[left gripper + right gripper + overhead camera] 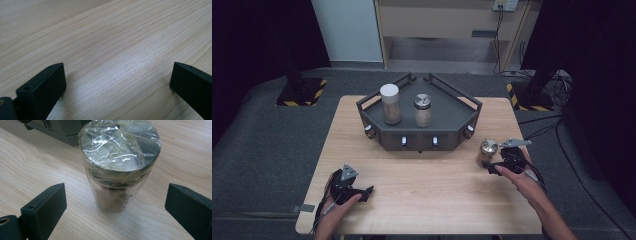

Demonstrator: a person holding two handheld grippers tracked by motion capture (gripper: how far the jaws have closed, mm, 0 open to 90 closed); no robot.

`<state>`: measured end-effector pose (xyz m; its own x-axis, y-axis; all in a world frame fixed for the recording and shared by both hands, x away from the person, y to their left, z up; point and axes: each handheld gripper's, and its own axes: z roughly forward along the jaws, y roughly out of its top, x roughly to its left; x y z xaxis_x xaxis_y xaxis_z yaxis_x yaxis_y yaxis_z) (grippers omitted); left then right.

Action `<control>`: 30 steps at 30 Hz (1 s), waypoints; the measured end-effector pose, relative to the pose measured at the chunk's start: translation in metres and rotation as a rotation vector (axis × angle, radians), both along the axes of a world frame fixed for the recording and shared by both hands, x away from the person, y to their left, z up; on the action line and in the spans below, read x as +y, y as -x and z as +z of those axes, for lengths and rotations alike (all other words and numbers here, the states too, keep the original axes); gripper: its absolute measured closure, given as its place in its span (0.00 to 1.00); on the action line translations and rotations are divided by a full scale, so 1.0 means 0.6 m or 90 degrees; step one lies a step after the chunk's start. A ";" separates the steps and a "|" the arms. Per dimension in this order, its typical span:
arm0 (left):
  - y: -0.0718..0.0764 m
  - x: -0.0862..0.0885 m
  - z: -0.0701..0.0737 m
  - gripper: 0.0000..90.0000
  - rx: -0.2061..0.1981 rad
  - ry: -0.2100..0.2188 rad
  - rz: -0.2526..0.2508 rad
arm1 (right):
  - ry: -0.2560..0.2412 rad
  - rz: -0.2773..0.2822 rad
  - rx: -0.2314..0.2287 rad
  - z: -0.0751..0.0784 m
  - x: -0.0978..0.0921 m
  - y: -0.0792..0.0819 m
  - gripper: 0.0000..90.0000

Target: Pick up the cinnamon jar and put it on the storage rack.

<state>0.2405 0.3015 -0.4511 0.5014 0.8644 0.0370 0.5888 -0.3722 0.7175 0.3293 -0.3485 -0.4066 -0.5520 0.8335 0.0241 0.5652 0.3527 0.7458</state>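
A small glass jar (487, 151) with a metal lid stands upright on the wooden table (432, 180), right of the dark tray. In the right gripper view this jar (119, 165) is wrapped in clear film and holds something brown. My right gripper (116, 195) is open, its jaws on either side of the jar and clear of the glass. From above, the right gripper (494, 166) sits just in front of the jar. My left gripper (364, 192) rests near the table's front left. It is open over bare wood (117, 72).
A dark grey angular tray (447, 125) with rails and front knobs stands at the table's back middle. It holds a white-lidded jar (390, 104) and a metal-lidded jar (422, 110). A corner of the tray (62, 130) lies just behind the film-wrapped jar.
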 end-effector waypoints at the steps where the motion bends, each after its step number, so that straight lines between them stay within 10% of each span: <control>1: 0.000 0.000 0.000 0.00 0.000 0.000 0.000 | 0.001 0.001 -0.001 -0.001 0.001 -0.001 0.05; 30: 0.000 0.000 0.000 0.00 0.000 0.000 0.000 | 0.014 -0.002 0.016 -0.007 0.020 -0.039 0.14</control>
<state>0.2404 0.3014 -0.4511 0.5009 0.8647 0.0375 0.5888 -0.3722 0.7174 0.3529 -0.3363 -0.4107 -0.5482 0.8361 0.0198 0.5854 0.3666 0.7231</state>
